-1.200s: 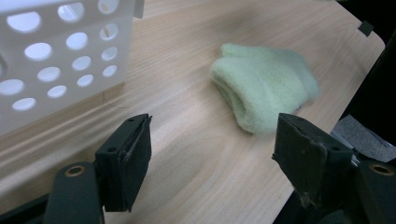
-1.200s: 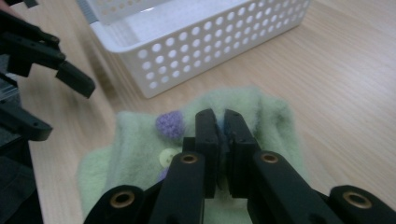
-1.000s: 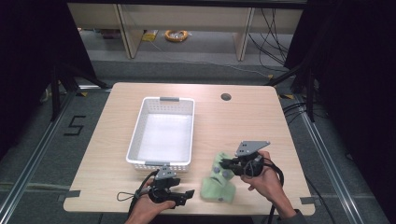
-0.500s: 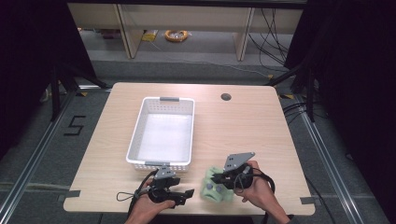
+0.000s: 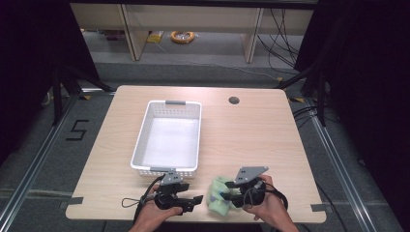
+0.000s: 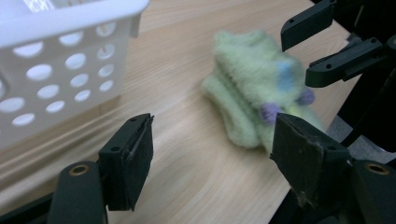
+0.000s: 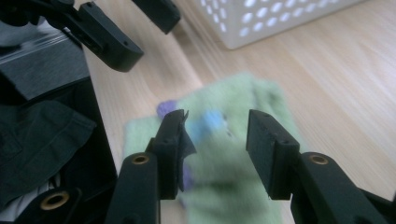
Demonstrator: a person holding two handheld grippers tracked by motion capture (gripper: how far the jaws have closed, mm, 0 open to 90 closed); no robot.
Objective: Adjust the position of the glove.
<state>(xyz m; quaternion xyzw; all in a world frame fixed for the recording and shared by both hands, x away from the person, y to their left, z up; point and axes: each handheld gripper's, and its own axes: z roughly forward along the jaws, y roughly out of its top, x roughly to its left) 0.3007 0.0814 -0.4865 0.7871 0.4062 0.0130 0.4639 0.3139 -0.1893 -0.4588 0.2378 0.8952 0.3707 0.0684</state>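
Wooden table (image 5: 251, 135) holds a white perforated basket (image 5: 167, 137) and a fuzzy green sock (image 5: 218, 195) near its front edge. Left gripper (image 5: 191, 202) is spread wide beside the sock; right gripper (image 5: 227, 195), jaws parted, hangs over it.

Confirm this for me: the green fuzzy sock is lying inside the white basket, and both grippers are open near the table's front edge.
Not quite. The green fuzzy sock lies on the table, outside the white basket, as the high view shows. The left gripper and right gripper are indeed open near the front edge.
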